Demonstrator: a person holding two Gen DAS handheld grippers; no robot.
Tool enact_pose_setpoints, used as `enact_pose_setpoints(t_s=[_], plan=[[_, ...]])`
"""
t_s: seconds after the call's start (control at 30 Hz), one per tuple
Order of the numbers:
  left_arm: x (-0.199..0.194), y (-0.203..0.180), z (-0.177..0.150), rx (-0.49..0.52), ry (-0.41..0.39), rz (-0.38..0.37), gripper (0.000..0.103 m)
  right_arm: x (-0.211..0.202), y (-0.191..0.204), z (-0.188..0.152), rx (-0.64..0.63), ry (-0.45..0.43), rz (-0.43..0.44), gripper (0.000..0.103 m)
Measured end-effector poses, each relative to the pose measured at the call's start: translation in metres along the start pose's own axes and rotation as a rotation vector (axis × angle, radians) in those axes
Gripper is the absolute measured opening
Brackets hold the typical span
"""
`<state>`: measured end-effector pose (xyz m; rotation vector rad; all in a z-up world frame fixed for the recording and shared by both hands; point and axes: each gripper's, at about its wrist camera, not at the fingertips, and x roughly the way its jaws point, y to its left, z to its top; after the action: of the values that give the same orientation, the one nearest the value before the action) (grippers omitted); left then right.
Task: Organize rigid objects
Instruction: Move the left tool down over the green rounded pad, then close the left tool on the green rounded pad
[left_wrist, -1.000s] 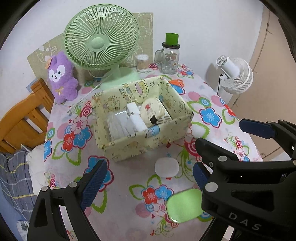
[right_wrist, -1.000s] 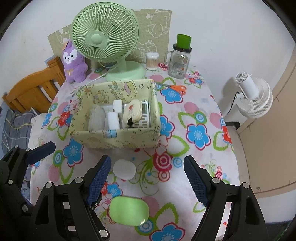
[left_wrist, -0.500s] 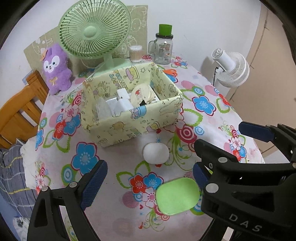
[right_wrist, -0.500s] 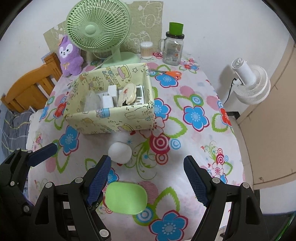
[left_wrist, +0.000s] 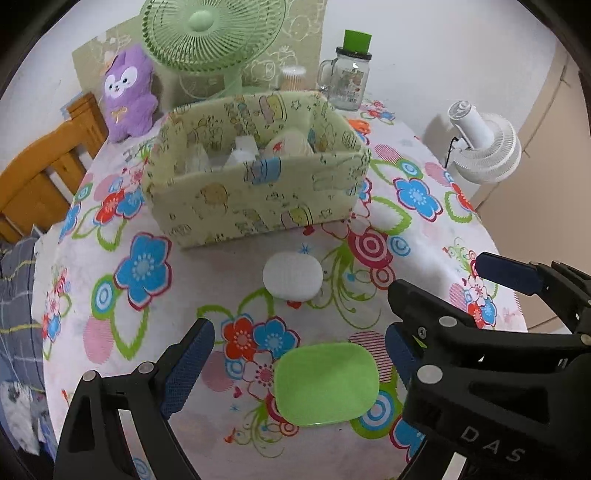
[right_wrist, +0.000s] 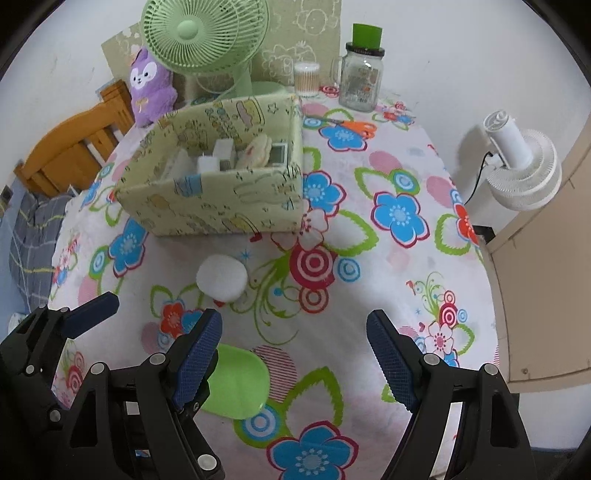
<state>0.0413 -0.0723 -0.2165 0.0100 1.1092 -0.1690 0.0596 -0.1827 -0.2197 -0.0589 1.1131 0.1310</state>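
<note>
Both wrist views steeply downward, side by side; share box (left_wrist: 255, 184), tablecloth (right_wrist: 369, 280).

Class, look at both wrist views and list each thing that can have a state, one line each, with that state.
Left tool: open, empty.
Right tool: open, empty.
Fabric box: upright, open-topped, items inside.
Green lid-like piece: flat on the cloth, outside the box.
White round piece: on the cloth, outside the box.
Glass jar: upright, lid on.
Orange scissors: lying flat.
Purple plush: upright.
</note>
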Motion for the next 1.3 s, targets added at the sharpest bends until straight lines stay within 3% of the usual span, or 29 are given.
enact_pose_setpoints(t_s=[0.57, 1.3], plan=[[0.024, -0.02, -0.026, -0.052, 0.016, 0.029, 0.095, 0.028, -0.023, -0.026, -0.044, 0.034, 0.072, 0.083], [0.057, -0.025, -0.061, -0.07, 0.026, 0.059, 0.095, 0.067, -0.035, -0.059, -0.045, 0.118, 0.062, 0.083]])
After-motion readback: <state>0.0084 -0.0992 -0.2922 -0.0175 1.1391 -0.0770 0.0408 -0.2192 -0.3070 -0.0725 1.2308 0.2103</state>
